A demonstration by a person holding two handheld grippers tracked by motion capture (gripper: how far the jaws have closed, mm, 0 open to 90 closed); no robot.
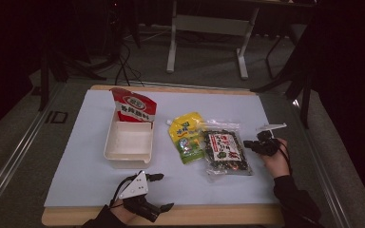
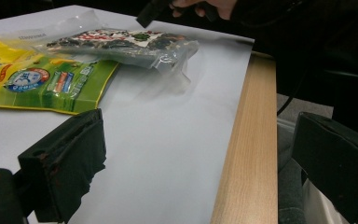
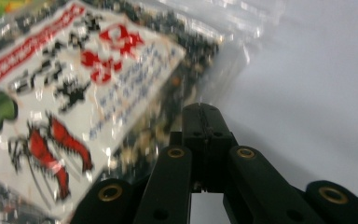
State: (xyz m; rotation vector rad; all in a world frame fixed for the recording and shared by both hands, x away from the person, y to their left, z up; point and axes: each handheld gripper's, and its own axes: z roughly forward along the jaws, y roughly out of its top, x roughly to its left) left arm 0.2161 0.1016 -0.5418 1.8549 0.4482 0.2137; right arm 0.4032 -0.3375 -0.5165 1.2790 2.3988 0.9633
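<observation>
While we look down: right claw [image 1: 253,144] pressed together, touching dark snack bag [image 1: 225,152]'s right edge, mid-counter [image 1: 76,171].
Left claw [image 1: 164,191]: spread, resting near edge.
We count: three bags, one tray [image 1: 129,144].

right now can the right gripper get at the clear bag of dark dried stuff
Probably yes. The right gripper sits at the right edge of the clear bag, jaws shut, with bare white mat between them. The yellow pouch lies on the bag's far side, out of the way.
</observation>
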